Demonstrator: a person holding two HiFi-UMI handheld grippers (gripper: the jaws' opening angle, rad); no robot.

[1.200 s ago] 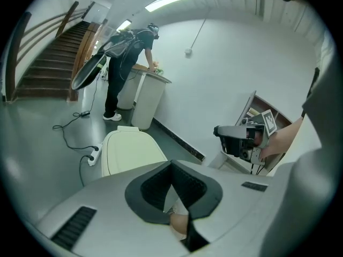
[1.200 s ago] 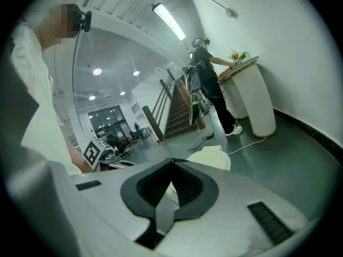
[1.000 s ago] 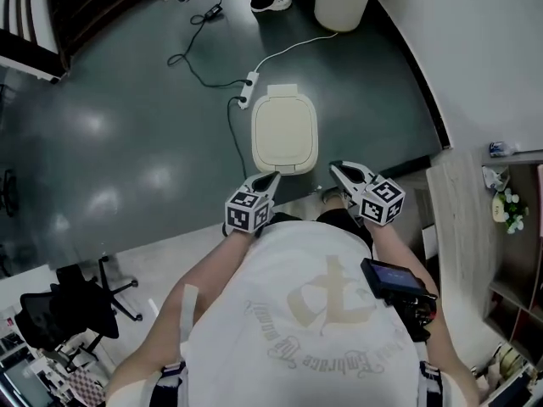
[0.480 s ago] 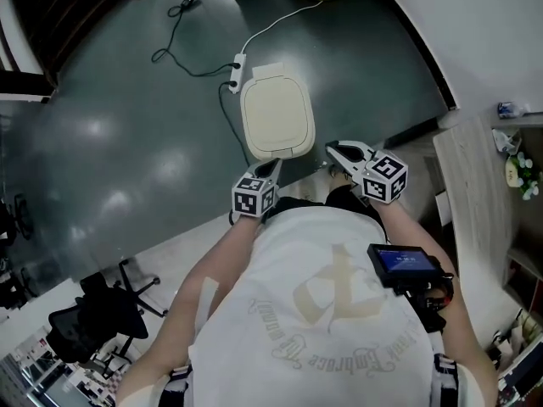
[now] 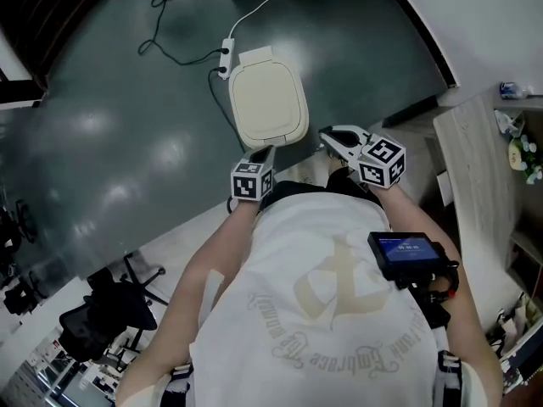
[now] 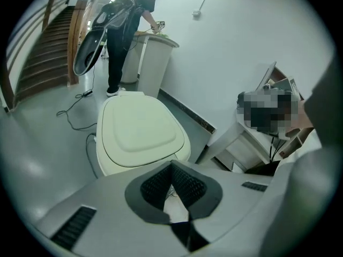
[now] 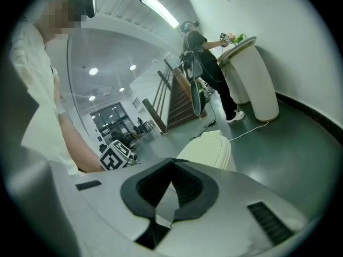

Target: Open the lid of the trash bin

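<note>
Probably an office lobby: swivel chair [image 5: 89, 325], wooden staircase [image 6: 51, 52], glossy dark floor [image 5: 110, 134], strip ceiling light [image 7: 159, 10].

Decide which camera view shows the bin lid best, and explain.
The left gripper view: the lid is large, central and plainly shut, its inner panel clear. The head view shows the whole lid from above, but small. The right gripper view catches only part of the lid, seen at a slant.
</note>
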